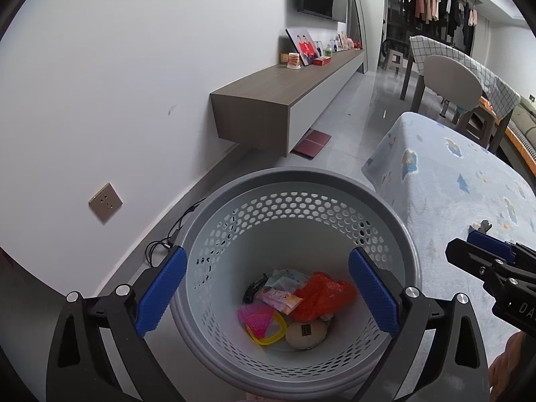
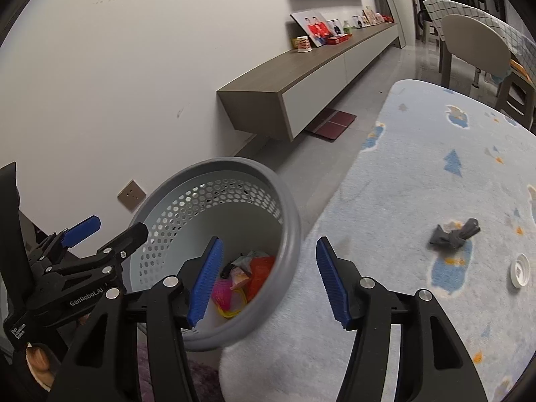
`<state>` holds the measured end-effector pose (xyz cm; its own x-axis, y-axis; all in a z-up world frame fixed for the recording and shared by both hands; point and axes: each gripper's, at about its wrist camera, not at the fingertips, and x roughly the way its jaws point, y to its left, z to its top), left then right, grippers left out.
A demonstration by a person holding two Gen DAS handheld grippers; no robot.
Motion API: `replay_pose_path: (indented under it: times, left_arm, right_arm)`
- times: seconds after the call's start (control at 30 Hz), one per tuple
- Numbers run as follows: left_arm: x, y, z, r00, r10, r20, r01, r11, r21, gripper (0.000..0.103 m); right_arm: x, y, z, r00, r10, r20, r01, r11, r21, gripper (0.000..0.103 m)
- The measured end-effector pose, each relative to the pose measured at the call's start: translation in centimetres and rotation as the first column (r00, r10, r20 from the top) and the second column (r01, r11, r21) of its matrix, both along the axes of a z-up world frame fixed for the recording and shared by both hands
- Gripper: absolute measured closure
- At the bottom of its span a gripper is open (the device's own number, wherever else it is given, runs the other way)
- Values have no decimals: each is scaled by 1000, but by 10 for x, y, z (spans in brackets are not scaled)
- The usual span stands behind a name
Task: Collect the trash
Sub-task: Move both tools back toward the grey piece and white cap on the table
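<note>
Nearby, both grippers released: left gripper [image 1: 268, 289] over basket [image 1: 234, 191], right gripper [image 2: 269, 279] beside.

The basket [image 1: 301, 207] stands on the floor between the wall on its left and the rug [image 2: 418, 184] on its right, its rim just beside the rug's edge. A wall socket [image 1: 105, 202] sits low on the wall left of the basket, with a cable [image 1: 167, 238] on the floor below it. In the basket lie a bag [image 1: 321, 296], wrappers [image 1: 284, 288], a toy [image 1: 261, 323] and a round lump [image 1: 306, 333]. Beyond it a cabinet [image 1: 284, 100] hangs on the wall, carrying a cup [image 1: 293, 60] and photo frames [image 1: 303, 47]. On the rug, well right of the basket, lie a crumpled scrap [image 2: 454, 232] and a cap [image 2: 520, 270] nearer the right edge.
</note>
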<state>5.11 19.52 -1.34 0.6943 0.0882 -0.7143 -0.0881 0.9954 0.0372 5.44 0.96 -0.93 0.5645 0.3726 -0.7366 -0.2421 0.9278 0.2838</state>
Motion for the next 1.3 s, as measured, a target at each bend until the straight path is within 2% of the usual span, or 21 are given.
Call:
replay_pose_path:
  times: [0.37,0.73,1.13,1.3]
  left_arm:
    - [-2,-30,6,999,-34,27,34,999,1,7]
    - [-6,-81,8,993,-113,40,114,994,0,7]
    - [-8,-131,2,979,-203,30,203,979,4,7]
    - [-8,-146,-2,972,-232,19,232,973,8,7]
  right_arm:
    - [-18,-55,8,995,-98,28,97,995,8,45]
    - [-35,-115,4,976,-216,29,216,976,8,42]
    - [-52,-203,-24,923,-384,-8,383,923,-34,42]
    - [-52,-233,-43,896,-440,-50,438,898,-52,42]
